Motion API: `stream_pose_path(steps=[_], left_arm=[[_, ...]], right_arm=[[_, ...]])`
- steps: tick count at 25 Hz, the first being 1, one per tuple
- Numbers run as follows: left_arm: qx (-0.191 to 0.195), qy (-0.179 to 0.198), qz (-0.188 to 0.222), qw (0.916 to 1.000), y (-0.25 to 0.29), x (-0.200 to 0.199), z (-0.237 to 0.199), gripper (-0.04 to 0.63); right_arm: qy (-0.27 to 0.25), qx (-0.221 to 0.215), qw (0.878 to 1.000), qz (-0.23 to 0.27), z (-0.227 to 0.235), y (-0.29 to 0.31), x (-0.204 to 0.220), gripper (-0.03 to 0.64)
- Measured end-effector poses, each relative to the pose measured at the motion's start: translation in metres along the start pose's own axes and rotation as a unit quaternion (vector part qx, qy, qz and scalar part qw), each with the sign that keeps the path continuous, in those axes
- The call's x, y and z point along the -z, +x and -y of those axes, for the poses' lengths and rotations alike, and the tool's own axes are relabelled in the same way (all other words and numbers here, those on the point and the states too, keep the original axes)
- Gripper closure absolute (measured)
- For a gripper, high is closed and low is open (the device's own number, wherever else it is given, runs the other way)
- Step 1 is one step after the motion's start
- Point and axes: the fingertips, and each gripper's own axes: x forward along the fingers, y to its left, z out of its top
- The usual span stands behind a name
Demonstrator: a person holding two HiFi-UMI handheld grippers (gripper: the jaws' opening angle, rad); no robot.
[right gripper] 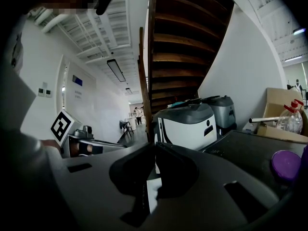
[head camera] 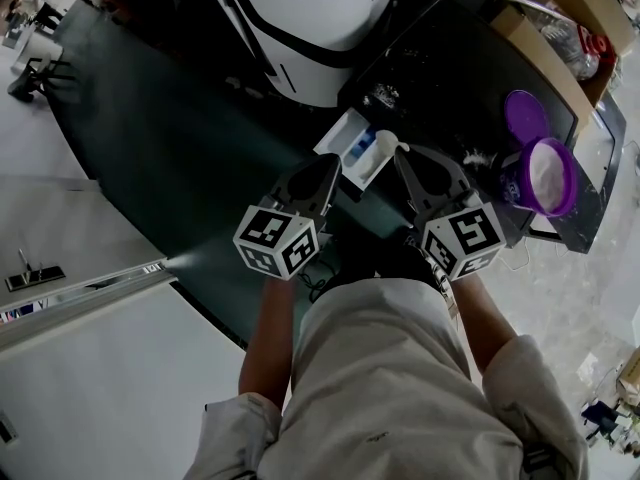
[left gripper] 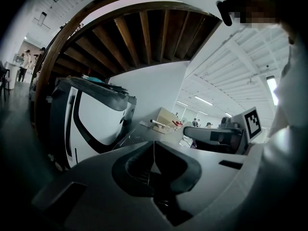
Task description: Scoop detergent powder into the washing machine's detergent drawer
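Right gripper (head camera: 405, 163) clenched on a white scoop (head camera: 384, 146) at the detergent drawer (head camera: 345, 138); left gripper (head camera: 325, 173) pressed closed on nothing.

The scoop's handle shows as a white strip pinched between the right jaws, its bowl at 12 o'clock from them, over the right edge of the pulled-out white drawer with its blue insert. A purple tub (head camera: 514, 184) of white powder (head camera: 546, 173) stands at 3 o'clock from the right gripper on a dark top (head camera: 450, 68), with its purple lid (head camera: 525, 118) at 12 o'clock from the tub. A white-and-dark machine (head camera: 310, 28) stands at 12 o'clock on the dark floor (head camera: 180, 158), a cardboard box (head camera: 570, 18) at 2 o'clock, and a wooden staircase (right gripper: 183, 42) rises behind.
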Motion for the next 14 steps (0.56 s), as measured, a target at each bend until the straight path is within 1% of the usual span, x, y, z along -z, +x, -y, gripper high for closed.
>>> stream_pose_path(steps=[14], left_arm=[[0.0,0.002,-0.001,1.0,-0.0017,0.0,0.0004,0.574]], right_arm=[[-0.002,0.0,1.0,0.003,-0.0035,-0.0013,-0.0032,0.606]])
